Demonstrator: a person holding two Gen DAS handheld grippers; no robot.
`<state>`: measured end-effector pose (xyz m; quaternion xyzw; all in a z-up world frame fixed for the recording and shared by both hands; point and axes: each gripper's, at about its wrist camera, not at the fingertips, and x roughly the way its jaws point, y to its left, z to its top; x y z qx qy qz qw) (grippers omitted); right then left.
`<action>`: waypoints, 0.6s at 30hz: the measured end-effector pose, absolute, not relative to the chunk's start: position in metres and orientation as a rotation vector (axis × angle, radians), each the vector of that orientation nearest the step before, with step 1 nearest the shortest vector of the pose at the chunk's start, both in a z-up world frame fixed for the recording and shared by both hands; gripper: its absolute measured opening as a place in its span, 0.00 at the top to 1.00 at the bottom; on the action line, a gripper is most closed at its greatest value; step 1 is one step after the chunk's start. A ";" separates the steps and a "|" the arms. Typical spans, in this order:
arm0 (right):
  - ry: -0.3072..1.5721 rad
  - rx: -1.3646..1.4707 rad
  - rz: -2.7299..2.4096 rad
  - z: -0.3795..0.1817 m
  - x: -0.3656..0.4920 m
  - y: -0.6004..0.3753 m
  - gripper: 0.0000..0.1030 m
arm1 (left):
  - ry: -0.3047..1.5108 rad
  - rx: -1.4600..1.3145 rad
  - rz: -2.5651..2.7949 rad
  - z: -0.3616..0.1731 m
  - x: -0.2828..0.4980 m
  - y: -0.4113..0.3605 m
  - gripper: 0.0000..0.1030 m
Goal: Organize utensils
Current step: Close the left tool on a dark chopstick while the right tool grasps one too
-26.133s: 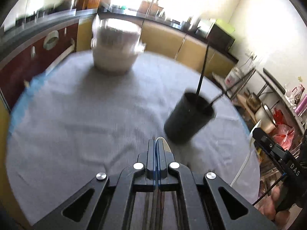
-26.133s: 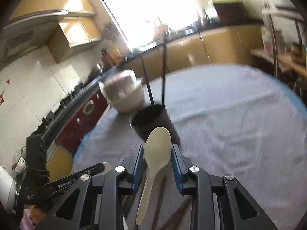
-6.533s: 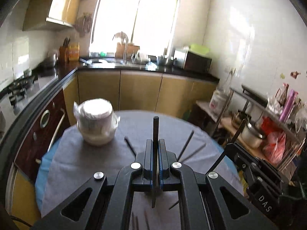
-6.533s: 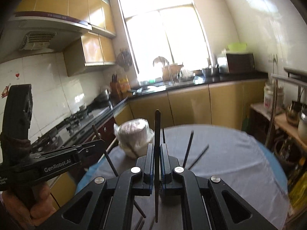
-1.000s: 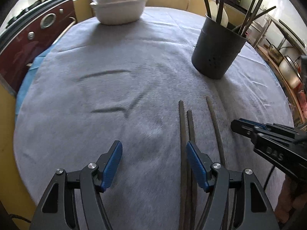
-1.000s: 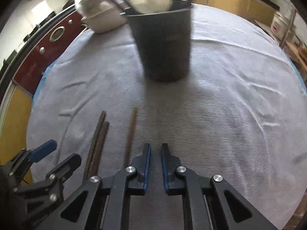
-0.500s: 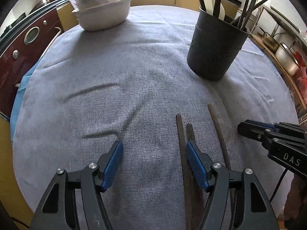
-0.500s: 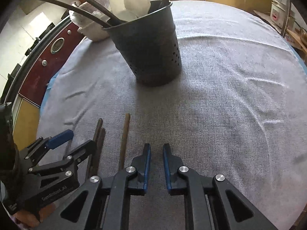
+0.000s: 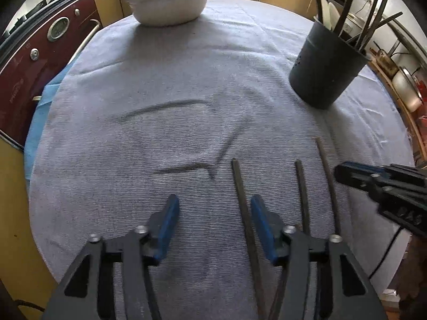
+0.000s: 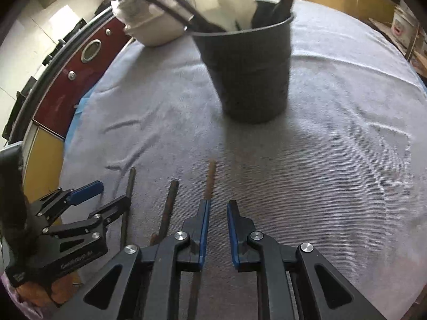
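So there are three dark chopsticks still lying flat on the table (image 9: 160, 101), which has a grey cloth over it. In the left wrist view they run roughly side by side, pointing away from the camera: left chopstick (image 9: 241, 194), middle chopstick (image 9: 303, 194), right chopstick (image 9: 327, 170). None of them touch each other at the far ends.

The left gripper (image 9: 213, 213) hangs over the near part of the table with its jaws open. They've just been closing in a bit, and the left chopstick lies between them, right next to the right-hand blue pad, but the pads aren't pressing on it.

The right gripper (image 10: 217, 218) has its jaws nearly together with only a narrow gap, and nothing is in that gap. The right chopstick (image 10: 209, 181) disappears under its left finger, so it sits just to the side of the gap, not inside it. That gripper also shows at the right edge of the left view.

The black holder (image 9: 325, 72) stands upright further back on the right side of the table, already full of chopsticks and a couple of pale spoons (image 10: 232, 2). A white bowl (image 9: 168, 5) with something wrapped in it sits at the far edge. A dark red oven (image 9: 40, 53) stands past the table on the left.
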<state>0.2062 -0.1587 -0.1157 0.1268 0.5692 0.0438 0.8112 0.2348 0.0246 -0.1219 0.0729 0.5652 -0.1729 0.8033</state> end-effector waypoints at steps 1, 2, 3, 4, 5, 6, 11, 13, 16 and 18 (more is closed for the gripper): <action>1.224 0.259 0.095 -0.117 0.209 -0.155 0.84 | 1.217 0.153 -0.375 -0.123 0.237 0.022 0.62; 1.232 0.242 0.090 -0.119 0.211 -0.151 0.84 | 1.221 0.151 -0.380 -0.124 0.237 0.019 0.62; 1.246 0.220 0.073 -0.121 0.213 -0.146 0.83 | 1.218 0.157 -0.377 -0.124 0.237 0.017 0.62; 1.259 0.207 0.060 -0.123 0.215 -0.145 0.83 | 1.217 0.161 -0.377 -0.124 0.237 0.017 0.63; 1.264 0.200 0.049 -0.125 0.216 -0.141 0.83 | 1.214 0.163 -0.380 -0.124 0.236 0.014 0.65; 1.256 0.190 0.038 -0.124 0.218 -0.138 0.83 | 1.213 0.160 -0.387 -0.124 0.236 0.011 0.71; 1.248 0.128 0.010 -0.126 0.227 -0.121 0.83 | 1.216 0.107 -0.386 -0.126 0.250 0.007 0.89; 1.235 0.083 0.005 -0.127 0.229 -0.113 0.87 | 1.220 0.075 -0.385 -0.131 0.256 0.005 0.92; 1.210 0.096 0.008 -0.127 0.227 -0.112 0.92 | 1.217 0.016 -0.377 -0.130 0.255 0.012 0.94; 1.197 0.140 0.029 -0.128 0.222 -0.119 0.92 | 1.205 -0.008 -0.377 -0.129 0.248 0.014 0.95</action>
